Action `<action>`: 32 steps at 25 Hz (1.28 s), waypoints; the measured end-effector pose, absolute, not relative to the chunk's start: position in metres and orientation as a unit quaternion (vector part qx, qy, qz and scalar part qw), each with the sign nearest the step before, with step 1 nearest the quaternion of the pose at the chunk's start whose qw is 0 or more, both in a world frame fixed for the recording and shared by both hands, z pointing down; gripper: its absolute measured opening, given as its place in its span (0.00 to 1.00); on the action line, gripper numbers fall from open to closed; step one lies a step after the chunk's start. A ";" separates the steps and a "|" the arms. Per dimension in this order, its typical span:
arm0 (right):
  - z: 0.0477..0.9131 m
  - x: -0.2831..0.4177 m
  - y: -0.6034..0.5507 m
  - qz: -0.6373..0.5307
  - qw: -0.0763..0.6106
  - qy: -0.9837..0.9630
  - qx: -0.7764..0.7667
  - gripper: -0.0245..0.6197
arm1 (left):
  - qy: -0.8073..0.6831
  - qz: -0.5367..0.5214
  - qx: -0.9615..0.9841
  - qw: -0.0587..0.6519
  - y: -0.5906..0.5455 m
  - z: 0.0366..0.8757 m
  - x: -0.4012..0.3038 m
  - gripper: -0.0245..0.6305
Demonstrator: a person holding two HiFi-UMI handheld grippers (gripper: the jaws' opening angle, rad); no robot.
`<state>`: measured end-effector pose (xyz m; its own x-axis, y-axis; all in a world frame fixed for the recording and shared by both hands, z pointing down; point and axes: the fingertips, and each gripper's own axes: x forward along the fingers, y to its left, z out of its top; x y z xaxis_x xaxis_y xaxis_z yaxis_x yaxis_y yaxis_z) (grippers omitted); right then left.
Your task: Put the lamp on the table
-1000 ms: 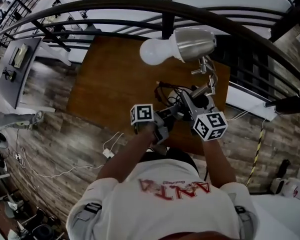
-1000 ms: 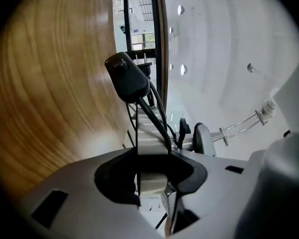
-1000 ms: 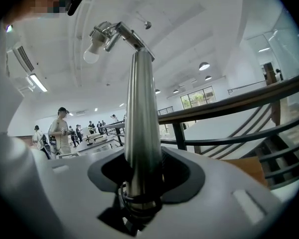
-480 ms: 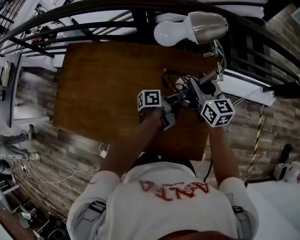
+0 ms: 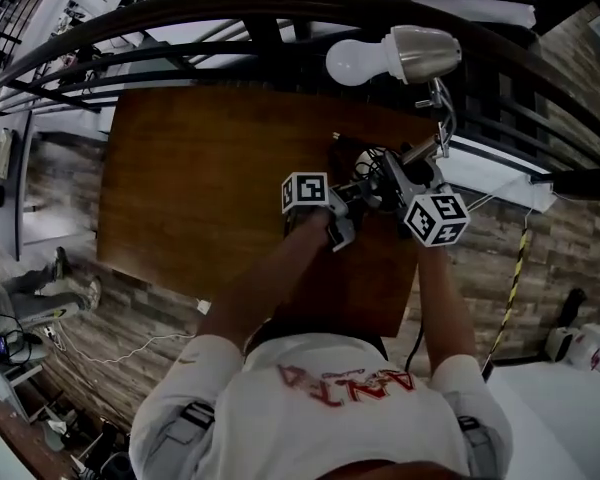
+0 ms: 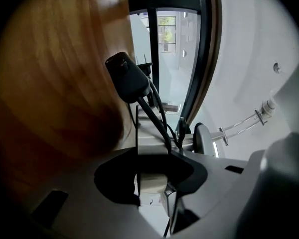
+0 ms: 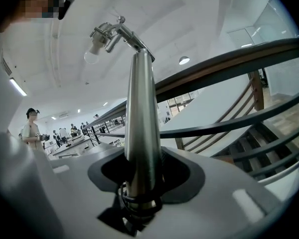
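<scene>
The lamp has a silver shade (image 5: 420,53) and a white bulb (image 5: 355,61), and hangs over the right end of the brown wooden table (image 5: 210,188). My right gripper (image 5: 388,175) is shut on the lamp's tapered metal stem (image 7: 139,128), which runs up between its jaws to the lamp head (image 7: 102,39). My left gripper (image 5: 352,203) is shut on the lamp's base (image 6: 152,178). The black plug (image 6: 127,76) and its cord dangle just past the left jaws, beside the table's surface (image 6: 55,83). Whether the base touches the table is hidden.
A curved dark railing (image 5: 230,13) runs just beyond the table's far edge. Past the table's right end lie a white ledge (image 5: 500,173) and a wood floor. Loose cables (image 5: 130,348) and a person's legs (image 5: 50,298) are at the left.
Both grippers have carried the lamp forward, from the table's near edge to farther over its right end. Both grips are unchanged.
</scene>
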<state>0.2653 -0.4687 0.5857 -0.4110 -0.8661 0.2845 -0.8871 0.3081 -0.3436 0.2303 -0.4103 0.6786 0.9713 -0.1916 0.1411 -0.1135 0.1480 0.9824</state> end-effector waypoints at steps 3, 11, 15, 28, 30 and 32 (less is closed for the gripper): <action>0.592 0.265 -0.469 0.236 0.024 -0.807 0.541 0.31 | -0.121 -0.022 0.648 0.751 -0.410 0.685 0.230 0.27; 0.604 0.274 -0.468 0.250 0.018 -0.800 0.545 0.31 | -0.120 -0.016 0.648 0.752 -0.409 0.696 0.235 0.27; 0.607 0.271 -0.472 0.251 0.019 -0.797 0.549 0.32 | -0.117 -0.016 0.648 0.752 -0.414 0.699 0.233 0.27; 0.613 0.274 -0.478 0.266 0.012 -0.788 0.555 0.32 | -0.128 -0.001 0.665 0.736 -0.414 0.693 0.214 0.34; 0.614 0.273 -0.478 0.265 0.014 -0.789 0.554 0.32 | -0.145 0.017 0.689 0.710 -0.411 0.688 0.201 0.35; 0.615 0.271 -0.478 0.263 0.016 -0.789 0.554 0.32 | -0.180 0.030 0.711 0.679 -0.412 0.685 0.182 0.35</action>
<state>0.2711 -0.4777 0.6148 -0.3848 -0.8669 0.3170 -0.8838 0.2470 -0.3973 0.1819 -0.4121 0.6849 0.9335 -0.2157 0.2864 -0.2961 -0.0134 0.9551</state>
